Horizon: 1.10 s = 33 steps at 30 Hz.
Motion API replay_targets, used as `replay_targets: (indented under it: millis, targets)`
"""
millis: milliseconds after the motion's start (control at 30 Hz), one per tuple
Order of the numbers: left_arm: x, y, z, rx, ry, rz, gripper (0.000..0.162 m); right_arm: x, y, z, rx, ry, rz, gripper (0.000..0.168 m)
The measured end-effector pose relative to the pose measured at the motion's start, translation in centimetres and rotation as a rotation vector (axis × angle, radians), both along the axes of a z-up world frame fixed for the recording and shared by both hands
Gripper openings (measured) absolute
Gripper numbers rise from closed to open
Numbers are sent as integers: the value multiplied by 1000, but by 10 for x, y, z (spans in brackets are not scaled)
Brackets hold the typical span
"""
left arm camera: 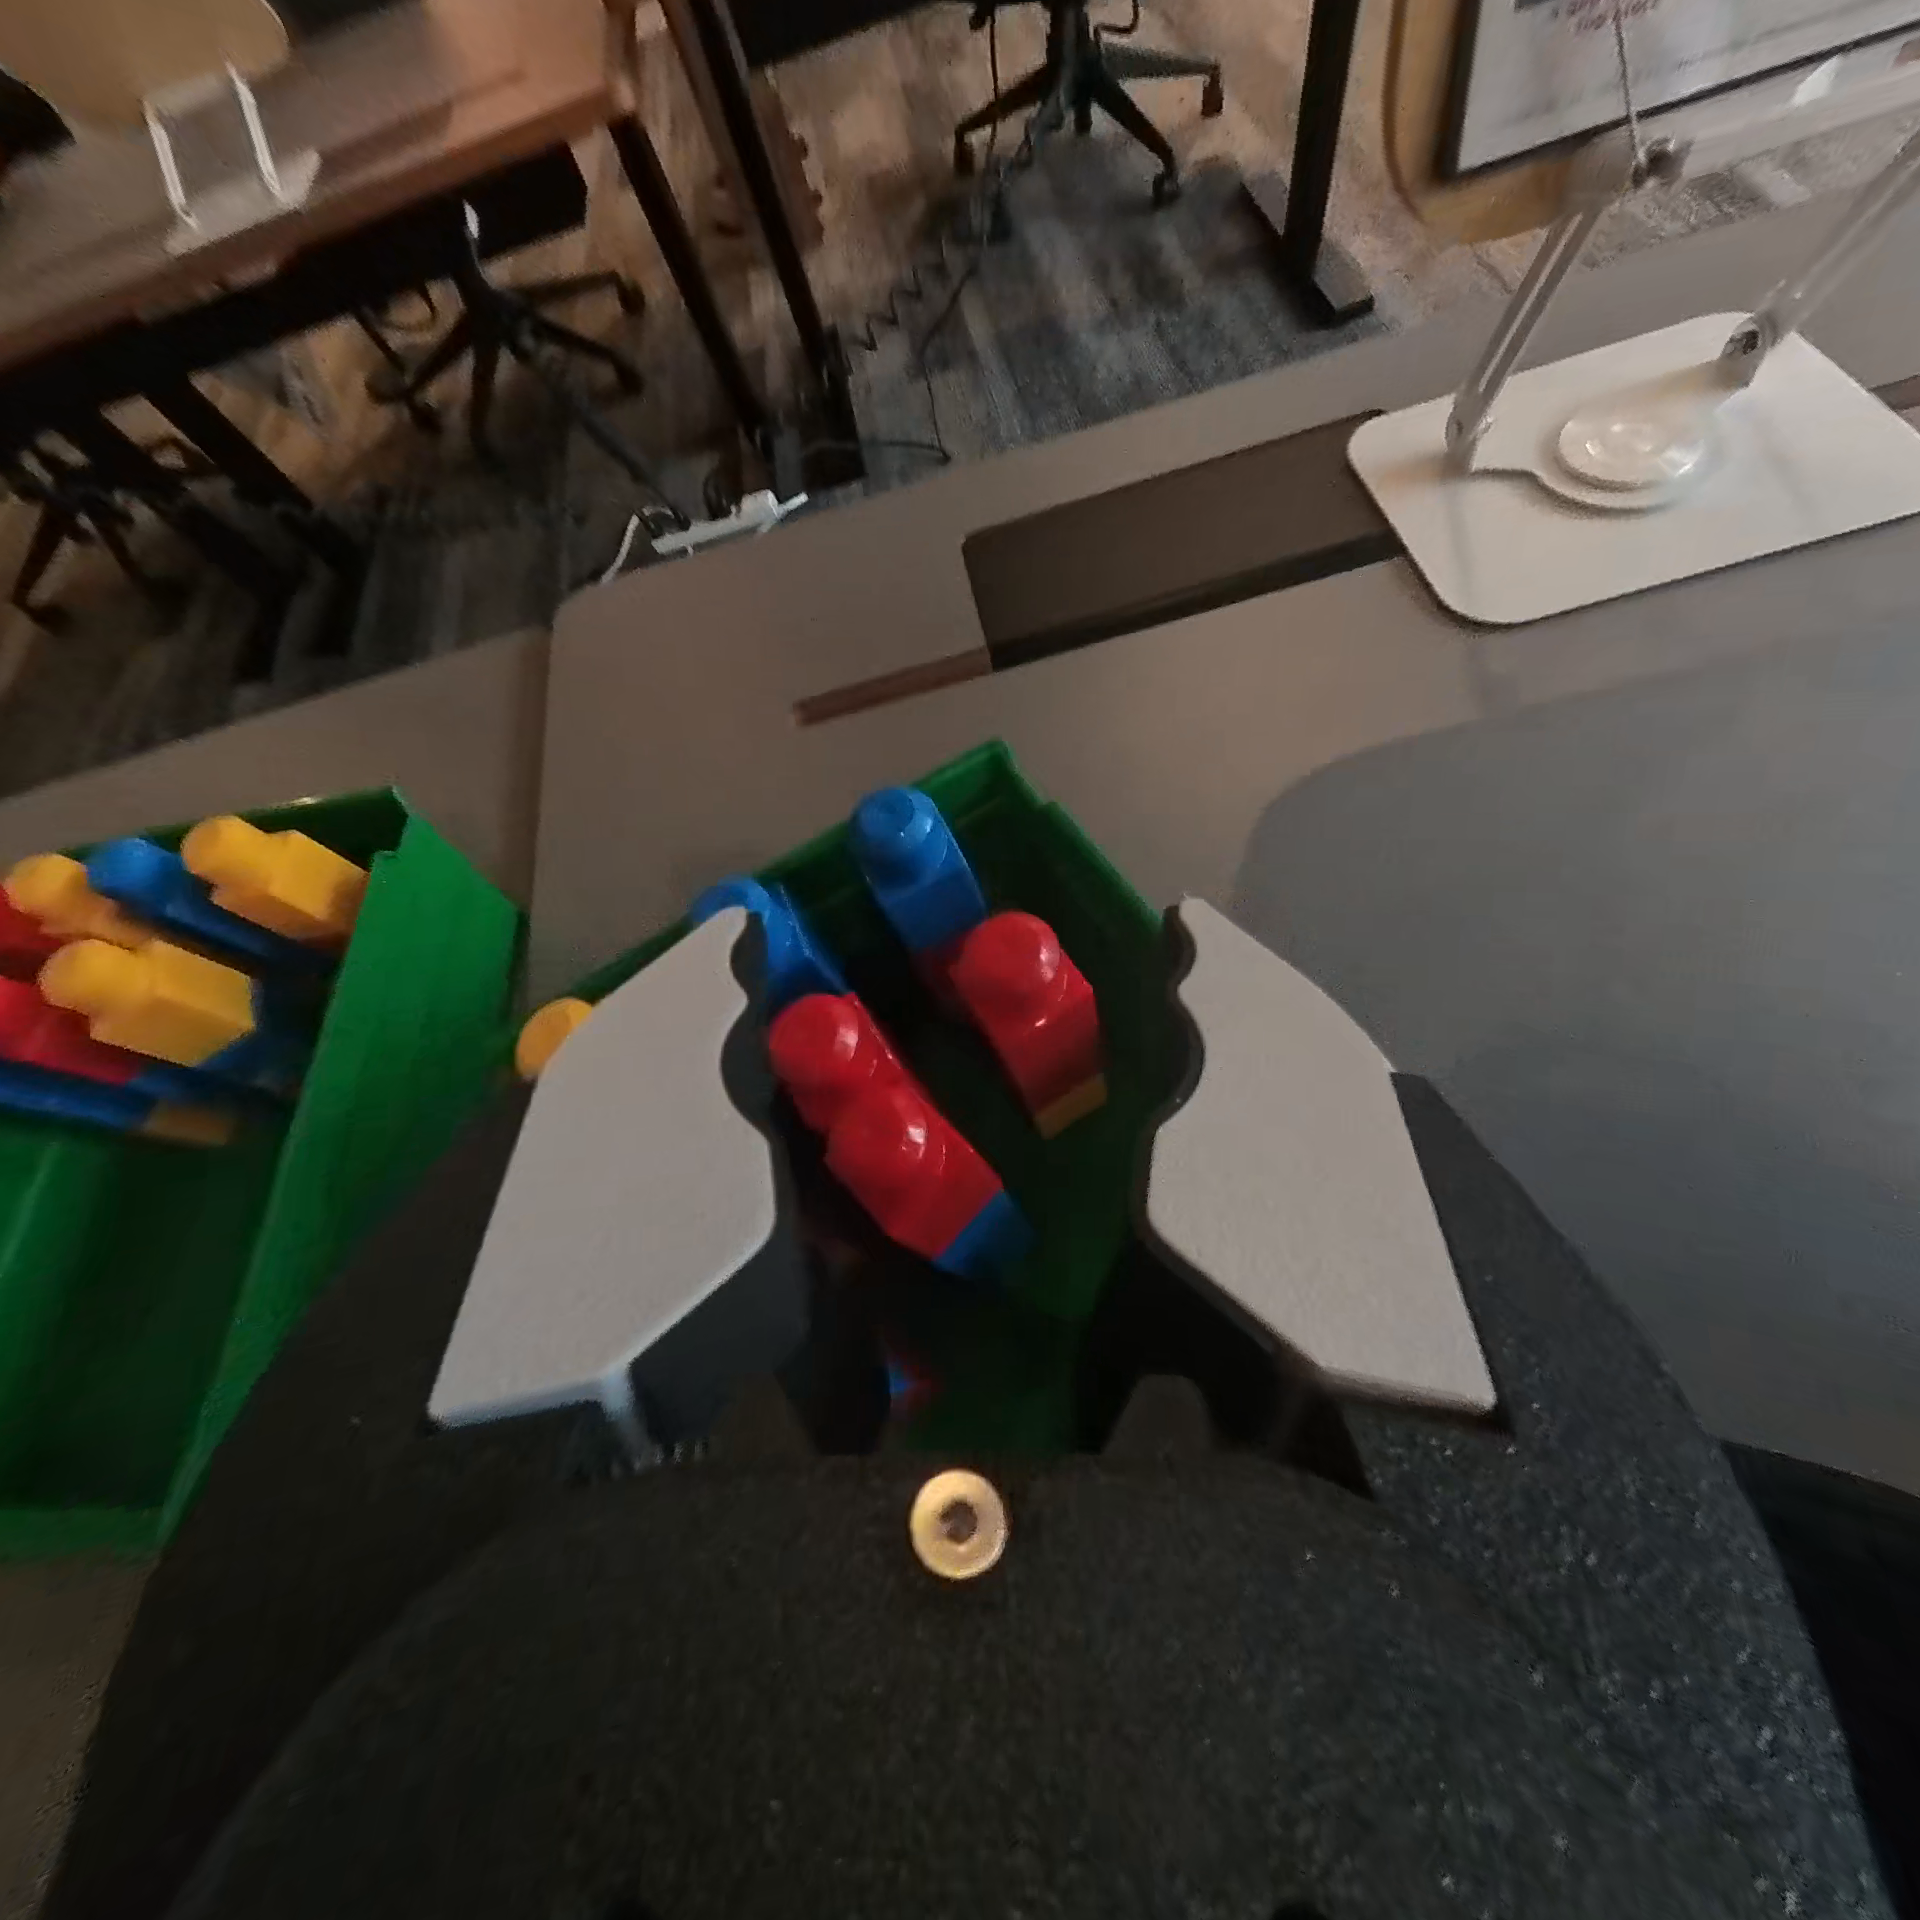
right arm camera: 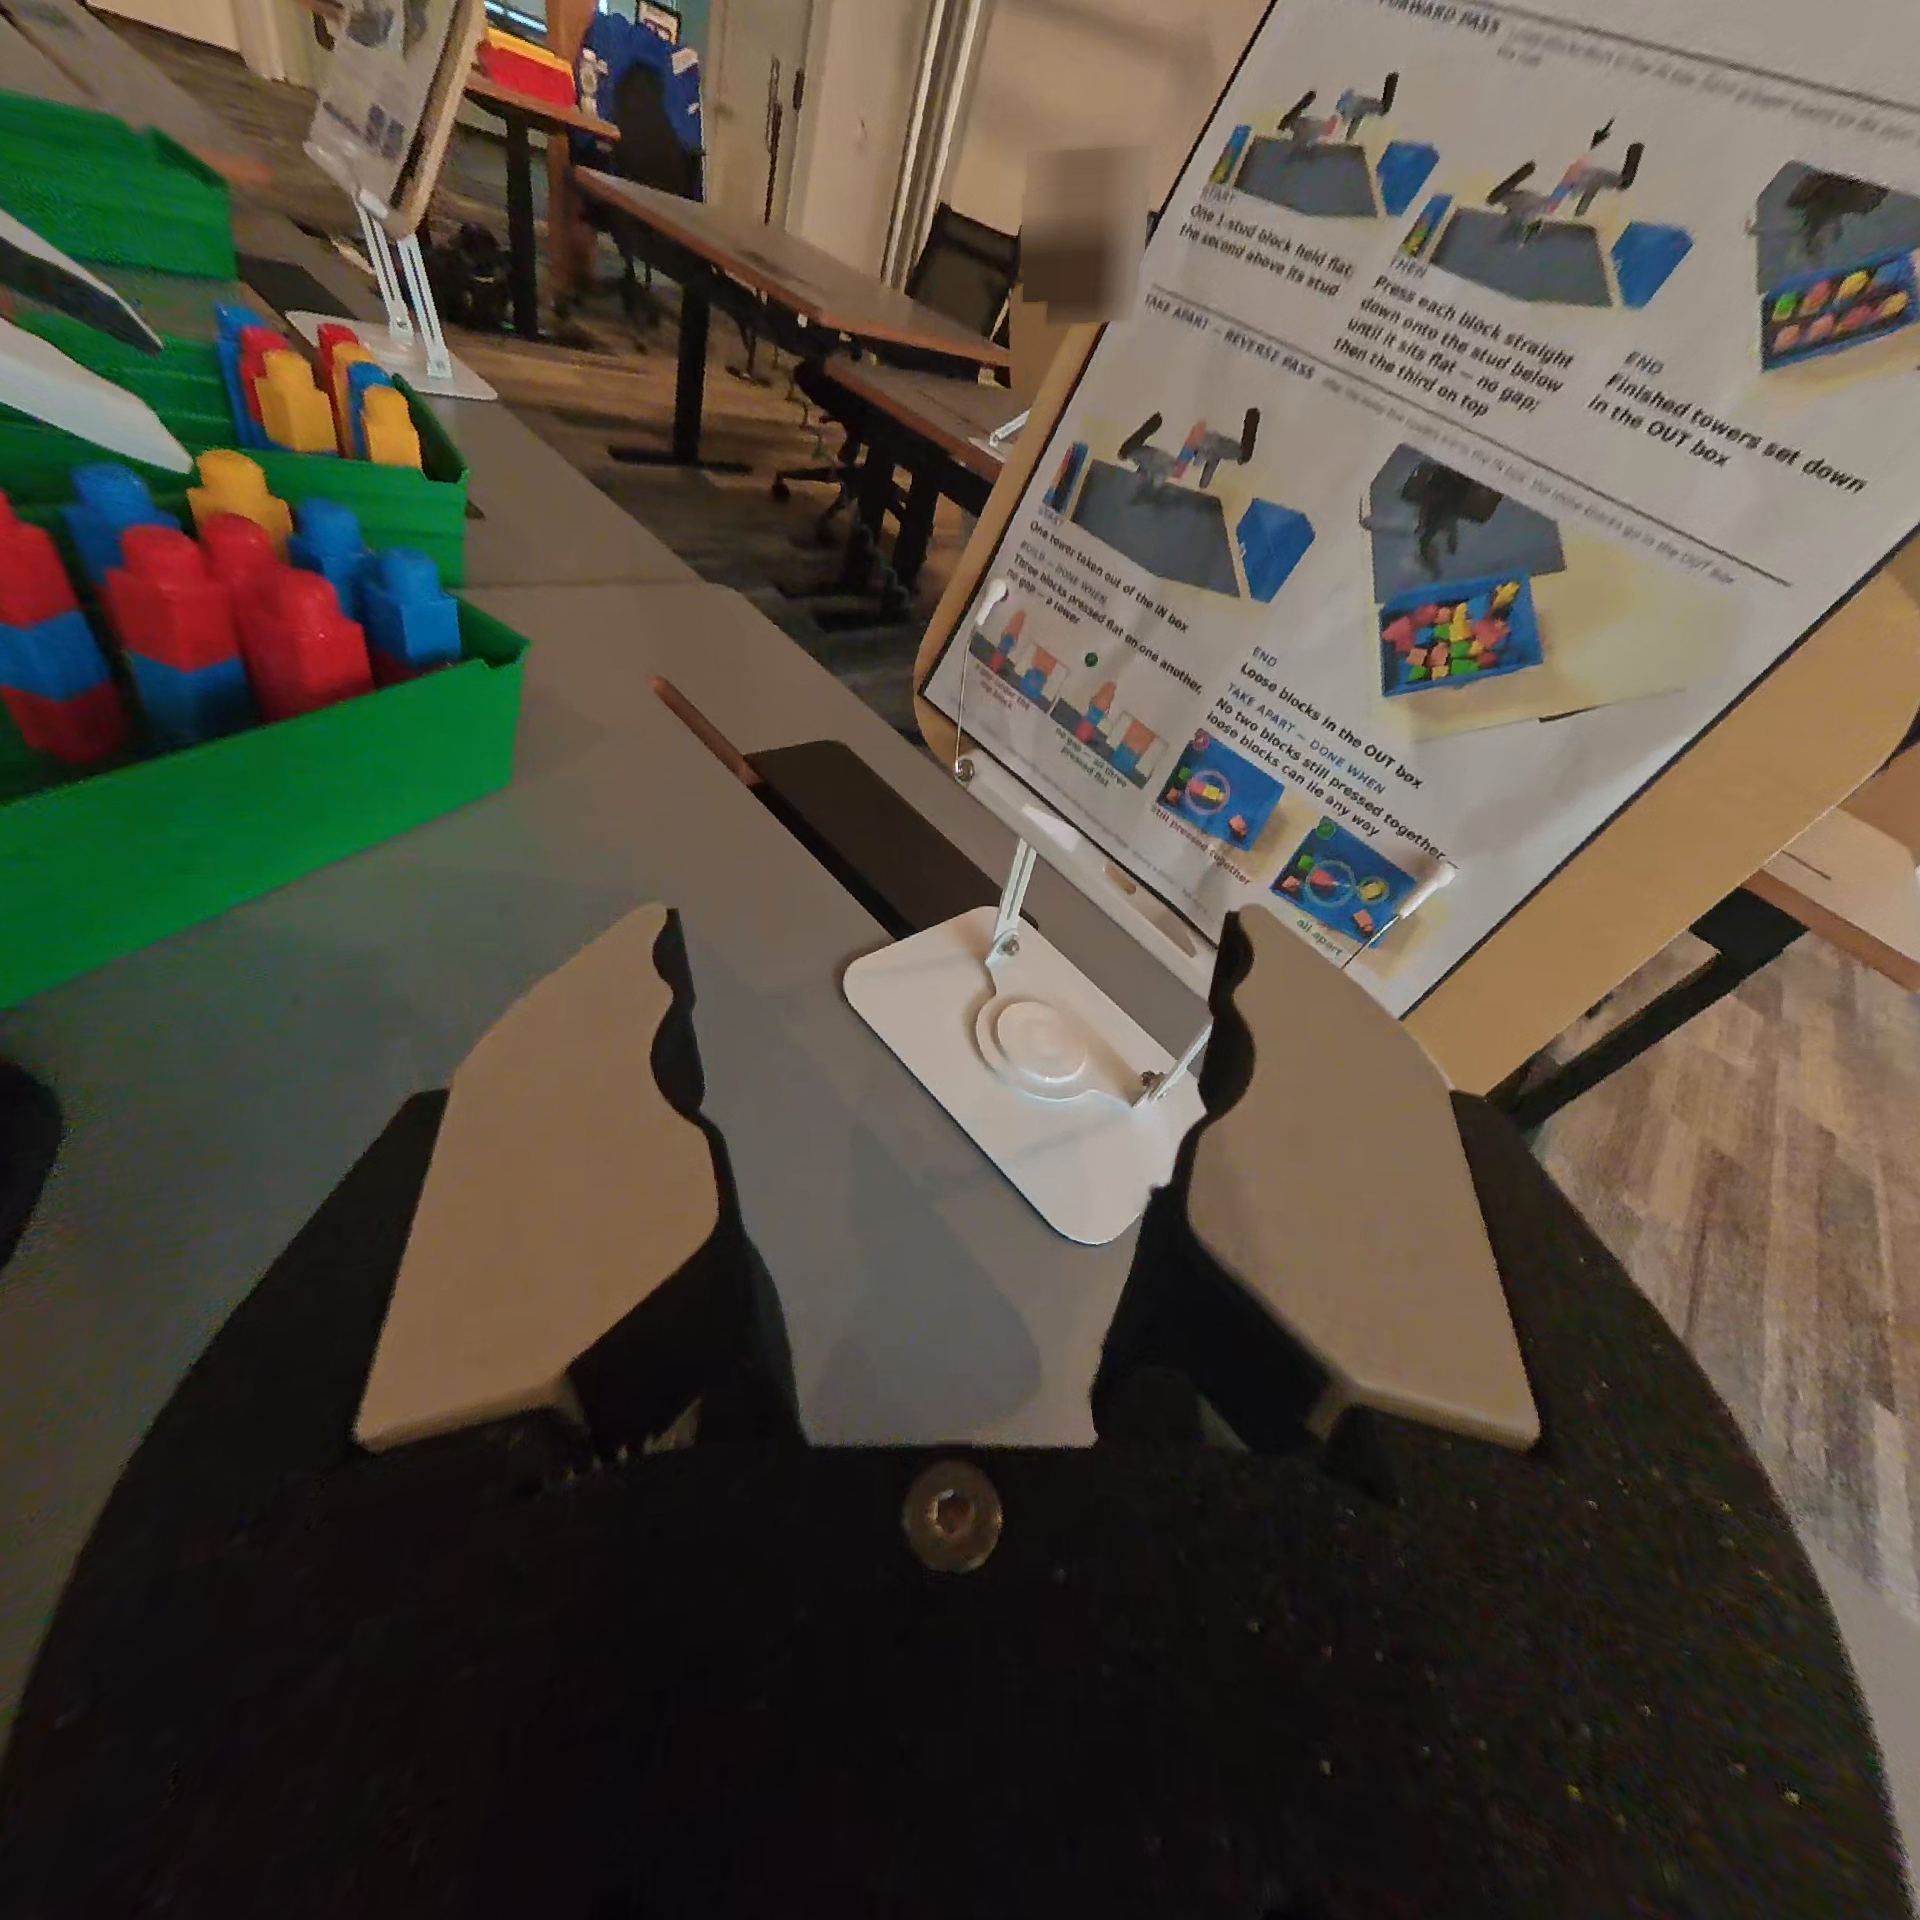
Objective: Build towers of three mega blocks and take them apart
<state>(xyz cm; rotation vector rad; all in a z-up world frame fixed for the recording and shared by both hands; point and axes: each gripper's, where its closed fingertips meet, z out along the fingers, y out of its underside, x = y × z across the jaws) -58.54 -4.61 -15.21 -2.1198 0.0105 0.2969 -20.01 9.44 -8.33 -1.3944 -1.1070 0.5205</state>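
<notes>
Green plastic bin (left arm camera: 1049, 831) sits right under the left claw (left arm camera: 961, 977), seen from above in the left wrist view. Left claw is released: its two grey fingers (left arm camera: 623, 1174) stand wide apart w/ nothing between them touching either one. Straight below the gap, inside the bin, two block towers lean side by side. One has a red block (left arm camera: 894, 1122) uppermost w/ blue under it, just beside the left finger. The other (left arm camera: 1023, 1003) is red w/ a blue block (left arm camera: 914, 852) past it, nearer the right finger. A yellow stud (left arm camera: 551, 1034) peeks out from behind the left finger's outer edge. To the claw's left, apart from the first bin, a second green bin (left arm camera: 416, 997) holds yellow, blue and red blocks (left arm camera: 156, 997) packed together. Beyond the claw to the right, a white stand base (left arm camera: 1621, 520) rests on the grey table (left arm camera: 727, 707).

Right wrist view: right claw (right arm camera: 951, 997) is also released, fingers spread, empty, hovering over bare grey table (right arm camera: 416, 987). Straight ahead between its fingers is the white stand base (right arm camera: 1039, 1049), holding up a tilted board w/ a printed instruction sheet (right arm camera: 1455, 468). Far to this claw's left, a green bin (right arm camera: 260, 800) holds upright red-and-blue towers (right arm camera: 187, 634); behind it another green bin has yellow, red, blue towers (right arm camera: 301, 405). The left claw's pale finger (right arm camera: 73, 405) shows at the far left edge, above those bins.
</notes>
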Motion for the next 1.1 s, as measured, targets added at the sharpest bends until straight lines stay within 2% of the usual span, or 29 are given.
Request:
replay_targets:
  millis: [200, 500, 1033, 1100]
  targets:
    - [-7, 6, -28, -136, -10, 22, 64, -3, 8, -13, -5, -60, -34, 96]
    - [-13, 19, -64, -361, 45, 98, 72, 2, 15, -15, -1, -71, -74, 96]
    - [-19, 28, -99, -519, 78, 129, 65, 9, 20, -15, 13, -82, -106, 96]
    - [-20, 28, -102, -532, 83, 126, 55, 9, 20, -15, 13, -83, -107, 96]
